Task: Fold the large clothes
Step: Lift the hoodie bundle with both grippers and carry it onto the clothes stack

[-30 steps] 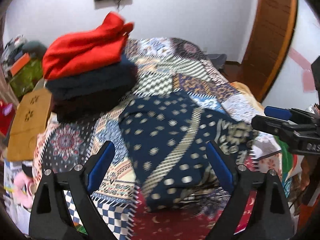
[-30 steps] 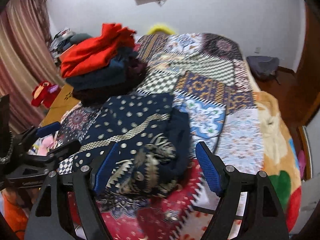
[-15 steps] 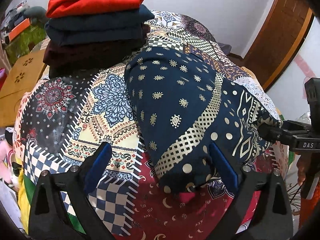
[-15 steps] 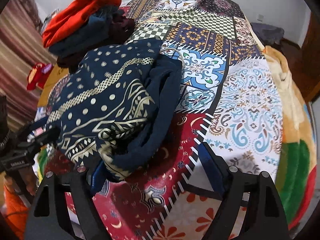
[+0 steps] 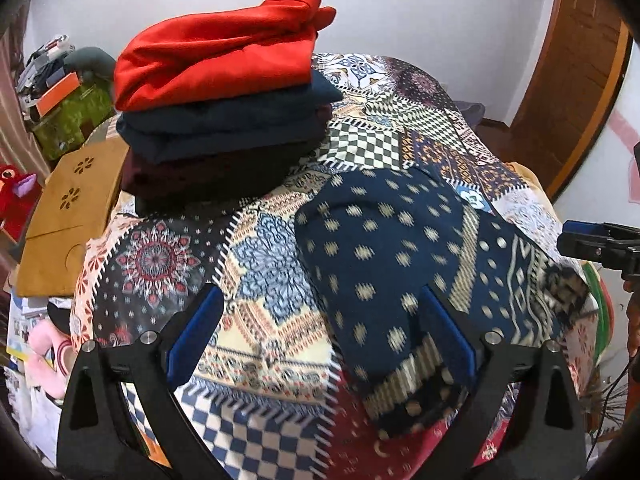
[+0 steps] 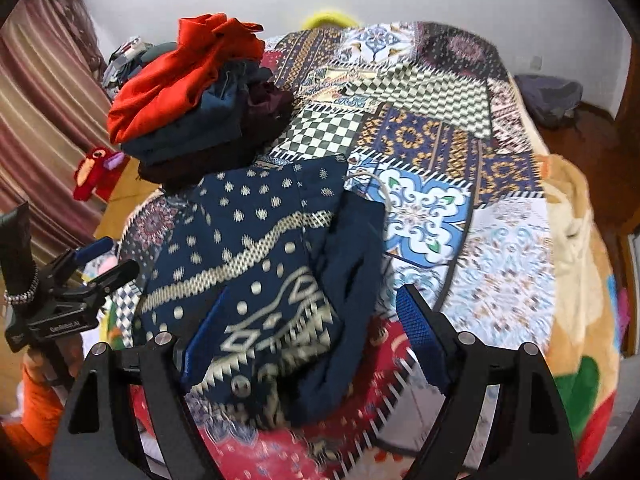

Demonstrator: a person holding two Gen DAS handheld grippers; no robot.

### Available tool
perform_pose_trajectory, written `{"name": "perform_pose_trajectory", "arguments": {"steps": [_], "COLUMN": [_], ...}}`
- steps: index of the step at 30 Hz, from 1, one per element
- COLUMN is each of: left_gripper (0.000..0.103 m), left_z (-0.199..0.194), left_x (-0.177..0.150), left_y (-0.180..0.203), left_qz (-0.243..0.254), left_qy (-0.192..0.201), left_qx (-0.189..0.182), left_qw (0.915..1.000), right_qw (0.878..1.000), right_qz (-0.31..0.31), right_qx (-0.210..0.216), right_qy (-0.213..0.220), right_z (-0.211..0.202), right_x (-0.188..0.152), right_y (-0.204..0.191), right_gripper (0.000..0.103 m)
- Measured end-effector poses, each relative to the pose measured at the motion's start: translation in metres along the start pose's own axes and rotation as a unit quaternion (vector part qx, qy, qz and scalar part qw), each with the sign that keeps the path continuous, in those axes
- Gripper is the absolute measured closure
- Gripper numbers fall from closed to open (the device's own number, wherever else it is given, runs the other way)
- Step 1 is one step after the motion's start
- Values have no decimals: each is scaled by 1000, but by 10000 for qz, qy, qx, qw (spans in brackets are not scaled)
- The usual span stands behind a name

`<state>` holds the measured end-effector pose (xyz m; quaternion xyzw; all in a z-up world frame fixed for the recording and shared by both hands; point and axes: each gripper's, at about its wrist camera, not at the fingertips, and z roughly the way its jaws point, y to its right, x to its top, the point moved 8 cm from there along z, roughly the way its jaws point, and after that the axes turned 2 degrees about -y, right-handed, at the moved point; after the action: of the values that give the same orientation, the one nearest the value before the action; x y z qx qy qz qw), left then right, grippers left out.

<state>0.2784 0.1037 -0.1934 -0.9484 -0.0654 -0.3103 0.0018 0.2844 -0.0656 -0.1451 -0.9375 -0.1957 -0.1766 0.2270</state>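
Lying on the patchwork bedspread (image 5: 360,152), the navy patterned garment (image 5: 400,248) sits unheld below both wide-open hand-held grippers (image 5: 320,336) (image 6: 308,340).

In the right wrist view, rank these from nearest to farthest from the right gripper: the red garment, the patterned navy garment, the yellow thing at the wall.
From the right gripper:
1. Patterned navy garment, lying crumpled on the bed right at the open jaws.
2. Red garment, topping the folded stack, upper left.
3. Yellow thing, beyond the bed's far end, by the wall.
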Motion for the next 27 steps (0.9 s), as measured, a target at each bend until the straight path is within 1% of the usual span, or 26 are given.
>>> {"name": "perform_pose_trajectory", "arguments": {"steps": [2,3,5,6,8,9,12,13,15,17,19,20,22,24,25,27], "left_gripper": [5,5,5,5,5,5,5,4,4,2,0,0,0,0,0,0], "left_z": [9,15,29,36,48,54,68,73,84,92,100,103,109,114,116,120], "left_x": [4,5,3,1,-4,-6,-9,-10,-10,-10,-9,-9,-9,-10,-13,-18], "left_y": [-1,-1,0,1,6,8,16,18,25,34,41,40,39,37,35,34], "left_qz": [-78,-145,-275,-338,-461,-555,-821,-887,-945,-851,-825,-828,-918,-1072,-1195,-1506], "left_qy": [-133,-238,-501,-657,-917,-1030,-1371,-1461,-1628,-1728,-1800,-1828,-1905,-2018,-2099,-2279], "left_qx": [-165,-299,-599,-791,-1151,-1356,-1882,-1983,-2143,-2219,-2217,-2217,-2292,-2457,-2569,-2824], "left_qw": [9997,9992,9966,9941,9880,9838,9691,9651,9585,9558,9548,9542,9501,9420,9358,9196], "right_qw": [9997,9994,9975,9966,9948,9937,9876,9860,9845,9824,9791,9765,9724,9681,9663,9633], "right_qz": [44,61,134,177,271,313,577,634,629,606,627,690,789,968,1046,1149], "right_qx": [96,133,218,221,213,281,649,752,825,941,1065,1139,1296,1471,1539,1664], "right_qy": [-221,-325,-665,-775,-959,-1037,-1309,-1348,-1412,-1495,-1616,-1695,-1771,-1785,-1777,-1763], "right_z": [16,22,40,45,58,61,74,77,83,91,102,108,116,122,123,125], "right_x": [1,0,-5,-9,-15,-18,-21,-19,-16,-13,-12,-11,-8,-4,-3,-2], "right_y": [3,4,11,14,23,25,31,31,30,27,26,25,24,25,26,27], "right_gripper": [22,22,22,22,22,22,21,20,19,19,18,18,17,17,17,18]}}
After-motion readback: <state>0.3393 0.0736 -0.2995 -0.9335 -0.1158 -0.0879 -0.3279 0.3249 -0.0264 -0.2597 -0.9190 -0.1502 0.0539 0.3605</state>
